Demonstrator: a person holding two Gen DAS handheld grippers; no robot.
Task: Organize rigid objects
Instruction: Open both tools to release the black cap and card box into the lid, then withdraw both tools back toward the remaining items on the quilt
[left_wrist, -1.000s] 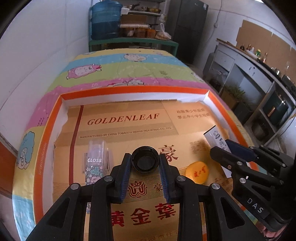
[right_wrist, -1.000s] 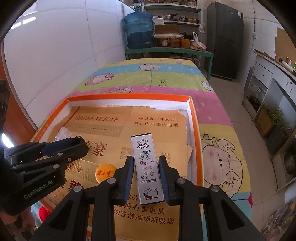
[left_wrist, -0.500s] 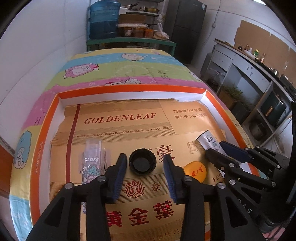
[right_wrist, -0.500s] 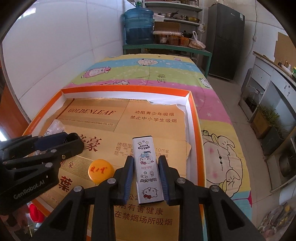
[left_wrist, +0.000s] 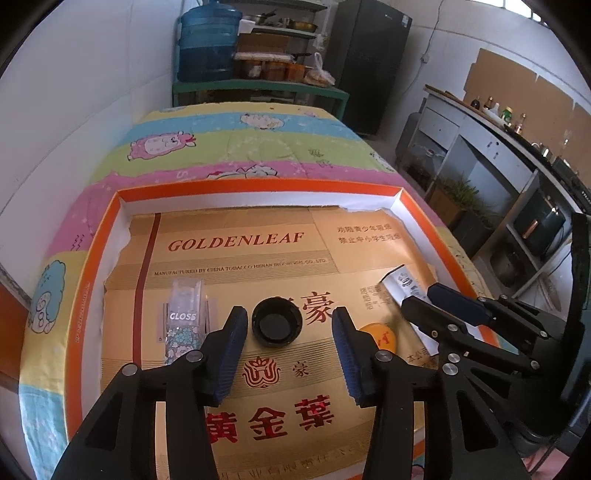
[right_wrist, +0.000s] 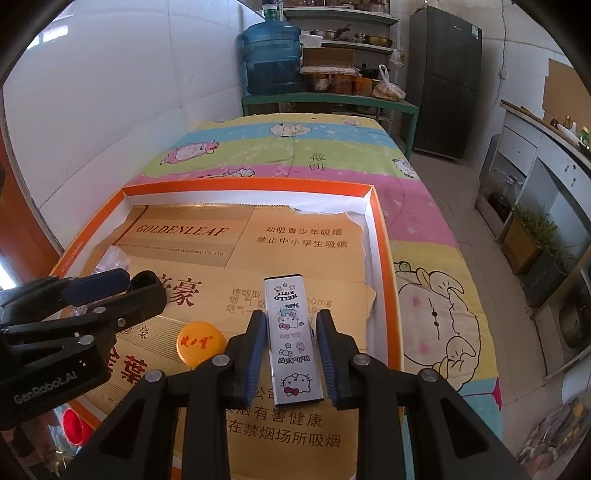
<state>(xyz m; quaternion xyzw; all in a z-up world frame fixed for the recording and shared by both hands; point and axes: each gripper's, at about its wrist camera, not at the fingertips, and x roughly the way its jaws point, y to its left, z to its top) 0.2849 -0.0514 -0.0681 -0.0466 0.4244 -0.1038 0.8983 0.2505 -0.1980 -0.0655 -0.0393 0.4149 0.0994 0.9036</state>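
Observation:
A black bottle cap (left_wrist: 276, 326) lies open side up on the gold cardboard inside the orange-rimmed tray (left_wrist: 258, 184). My left gripper (left_wrist: 290, 343) is open, its jaws wide apart just behind the cap and clear of it. A white Hello Kitty box (right_wrist: 293, 334) lies flat between the jaws of my right gripper (right_wrist: 291, 345), which stand slightly apart from its sides. The box's far end (left_wrist: 400, 282) shows in the left wrist view. An orange cap (right_wrist: 200, 343) lies between the two grippers; it also shows in the left wrist view (left_wrist: 378, 336).
A clear "GLOSS" packet (left_wrist: 183, 321) lies left of the black cap. The tray rim (right_wrist: 384, 266) runs close along the right of the box. A red cap (right_wrist: 75, 426) lies outside the tray's near left corner. The tray rests on a cartoon quilt (right_wrist: 295, 155).
My left gripper opened and let go of the black cap, which now lies on the cardboard. My right gripper's jaws have eased slightly off the Hello Kitty box.

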